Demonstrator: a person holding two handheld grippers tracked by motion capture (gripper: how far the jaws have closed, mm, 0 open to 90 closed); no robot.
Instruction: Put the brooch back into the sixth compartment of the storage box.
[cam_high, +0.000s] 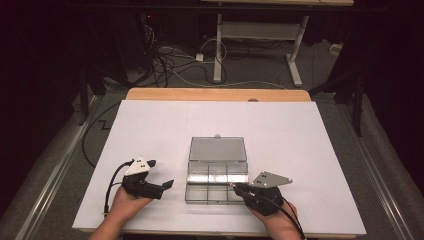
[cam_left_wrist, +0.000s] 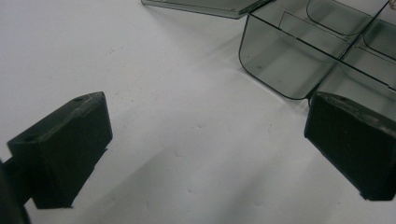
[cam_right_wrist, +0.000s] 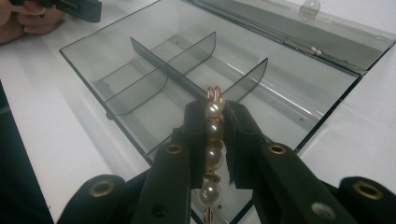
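From above, both forearms rest low on the desk (cam_high: 150, 125), flanking the clear box (cam_high: 216, 170). The left tongs (cam_left_wrist: 205, 154) gape wide over bare desk. The right tongs (cam_right_wrist: 215, 140) pinch a pearl strand (cam_right_wrist: 214, 135) above the box's near compartment

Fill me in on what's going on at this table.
A person works two hand-held grippers at a white table. The right gripper is shut on a string of pearl beads and holds it over the near edge of a clear compartment box, whose lid lies open behind it. The compartments look empty. The left gripper hangs open over the bare tabletop beside the box's corner, gripping nothing.
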